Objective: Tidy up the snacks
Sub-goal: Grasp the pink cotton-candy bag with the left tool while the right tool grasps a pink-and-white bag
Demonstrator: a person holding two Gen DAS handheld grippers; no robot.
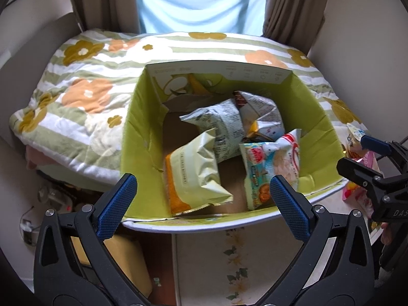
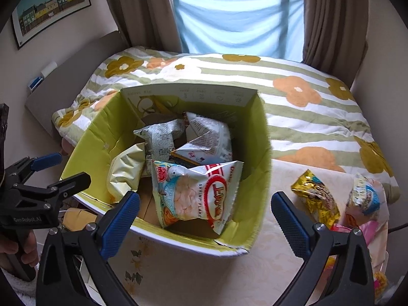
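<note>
Right of the right gripper (image 2: 205,215), gold snack pack (image 2: 316,200) lies on the bench (image 2: 193,275), long axis pointing away. Both grippers released, empty; right one nearer.

Pink packet (image 2: 377,244) behind hand-held gripper (image 2: 206,214)

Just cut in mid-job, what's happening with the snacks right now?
A person is sorting snack packets into a green box. Both grippers hang open and empty over its near edge: the left gripper and the right gripper. The shrimp flake bag lies on top of several packets inside. A gold packet and a few others wait on the table to the box's right.
</note>
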